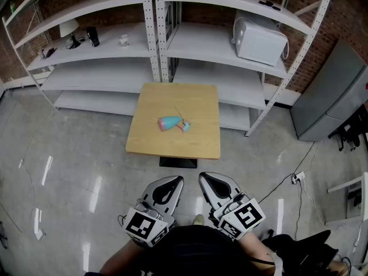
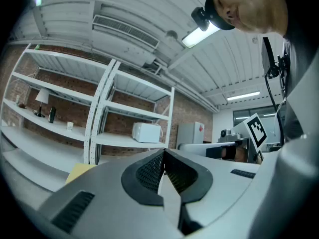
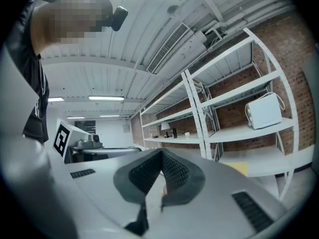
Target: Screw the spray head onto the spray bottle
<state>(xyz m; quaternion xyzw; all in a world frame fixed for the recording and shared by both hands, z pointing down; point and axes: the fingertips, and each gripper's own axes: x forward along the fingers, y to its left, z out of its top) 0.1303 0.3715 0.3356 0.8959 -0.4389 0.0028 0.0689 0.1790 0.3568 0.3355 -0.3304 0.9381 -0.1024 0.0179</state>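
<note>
Left gripper point(image 1: 174, 181): lower centre of the head view. Jaws are clenched together with nothing between them. It is held level, near the body and well apart from the surface point(image 1: 198, 99), judged a ready posture before any approach.
Spray bottle point(image 1: 169, 122): teal, lying on its side at mid-surface, neck toward the right.
Spray head point(image 1: 185, 126): lies at the bottle's neck end. Contact cannot be told. Judged not yet screwed on.
Right gripper point(image 1: 203, 178): just right of the left gripper, also clenched, empty and level.
</note>
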